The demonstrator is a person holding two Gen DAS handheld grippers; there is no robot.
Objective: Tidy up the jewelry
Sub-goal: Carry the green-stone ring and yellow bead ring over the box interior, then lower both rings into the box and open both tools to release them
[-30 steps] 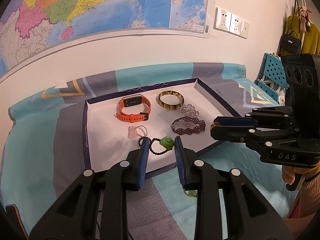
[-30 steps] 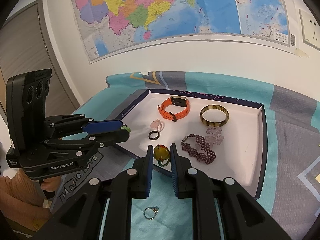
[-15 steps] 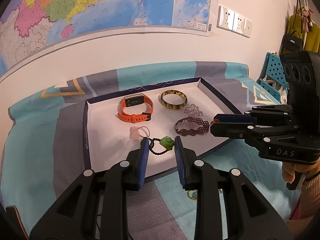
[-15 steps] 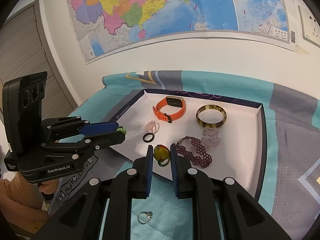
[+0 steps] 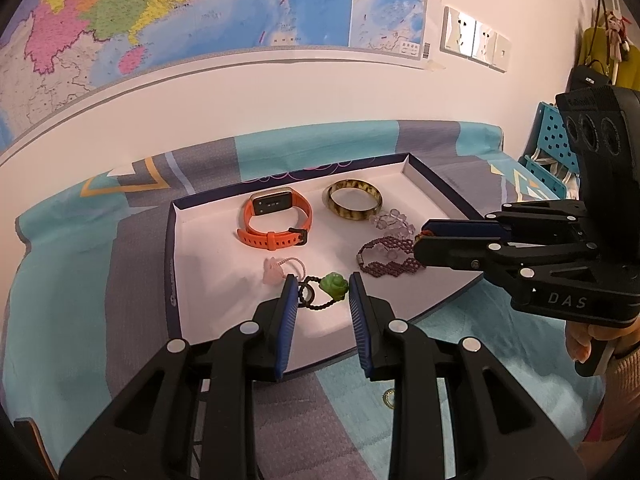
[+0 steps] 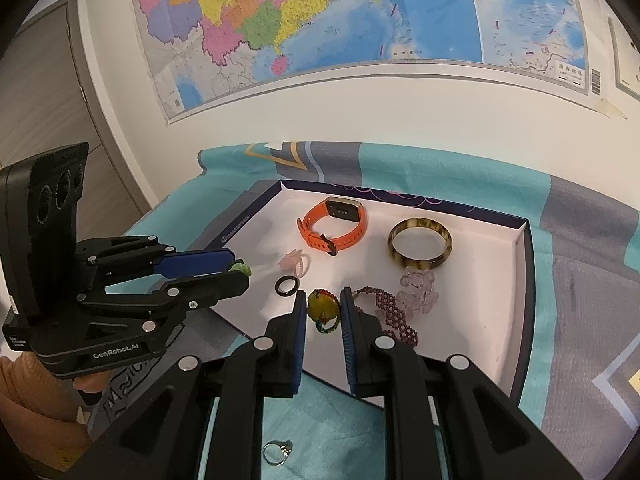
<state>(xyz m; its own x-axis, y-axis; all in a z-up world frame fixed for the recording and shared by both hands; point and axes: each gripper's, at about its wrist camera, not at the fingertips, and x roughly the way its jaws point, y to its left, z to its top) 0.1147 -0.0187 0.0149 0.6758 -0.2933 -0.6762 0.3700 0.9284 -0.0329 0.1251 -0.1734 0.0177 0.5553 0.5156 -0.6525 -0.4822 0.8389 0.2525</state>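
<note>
Hardly anything is shifting since a second ago; my right gripper [image 6: 323, 300] is only edging a touch further over the tray [image 5: 176, 264]. It is pinching the amber bead bracelet [image 6: 322, 307], and my left gripper [image 5: 322, 288] is clamping the green charm bracelet [image 5: 334, 286], both hanging above the tray's near edge. I am judging that lowering each onto bare floor ahead of the tips, clear of the black ring [image 6: 287, 285], is working best. I am reading DAS on the right tool, GenRobot.AI on the left

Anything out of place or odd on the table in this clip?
One piece sits apart: a small silver ring lies on the teal cloth in front of the tray, while the watch, bangle, bracelets and other rings lie inside it. Nothing looks spilled or damaged.
</note>
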